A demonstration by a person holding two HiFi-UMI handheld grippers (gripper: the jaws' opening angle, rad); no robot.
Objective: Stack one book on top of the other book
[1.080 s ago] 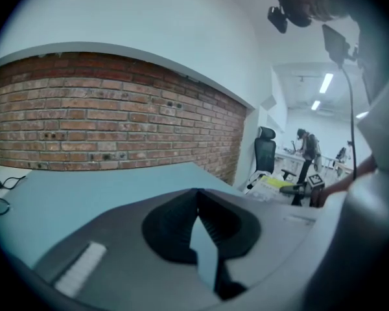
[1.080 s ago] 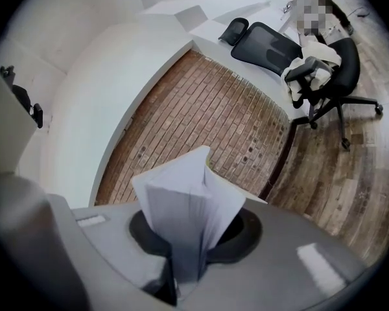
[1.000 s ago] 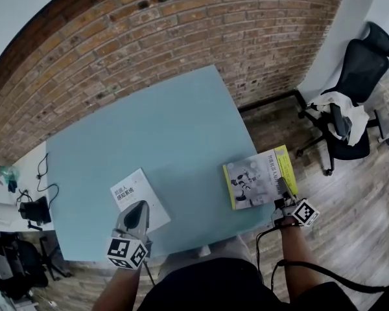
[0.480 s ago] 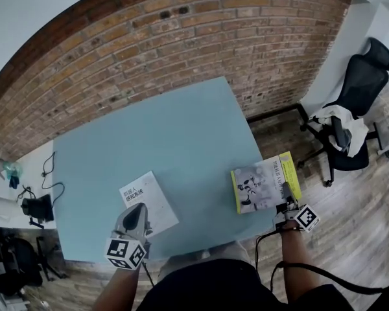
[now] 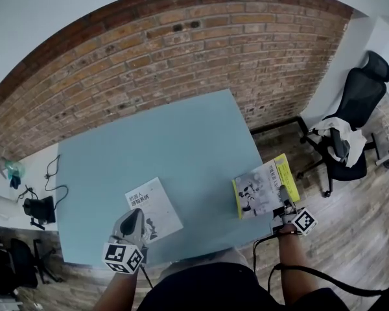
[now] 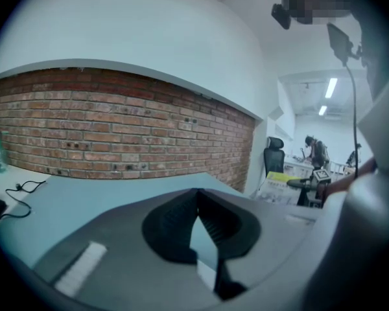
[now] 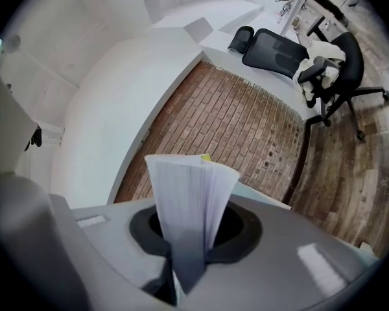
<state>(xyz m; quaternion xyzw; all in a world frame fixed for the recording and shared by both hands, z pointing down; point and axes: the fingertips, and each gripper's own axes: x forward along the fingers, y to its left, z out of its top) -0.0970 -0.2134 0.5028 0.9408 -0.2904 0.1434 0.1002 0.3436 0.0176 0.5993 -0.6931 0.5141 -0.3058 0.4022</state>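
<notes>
Nearest us, the left gripper (image 5: 137, 215) has its tips pinched together on nothing, poised at the near corner of the white book (image 5: 157, 207), which lies flat on the light-blue bench (image 5: 168, 135). Over right, the right gripper (image 5: 284, 197) is clamped on the yellow-spined book (image 5: 262, 188), pages fanning between its jaws, at the bench's right edge. Brick wall (image 5: 181, 50) behind.

Shows pale blue table (image 5: 172, 144), red-brown brick wall (image 5: 149, 54), white book (image 5: 157, 206), yellow-edged grey book (image 5: 260, 190), black-and-white square markers (image 5: 124, 256) on grey left gripper (image 5: 136, 214) and right gripper (image 5: 283, 193).
</notes>
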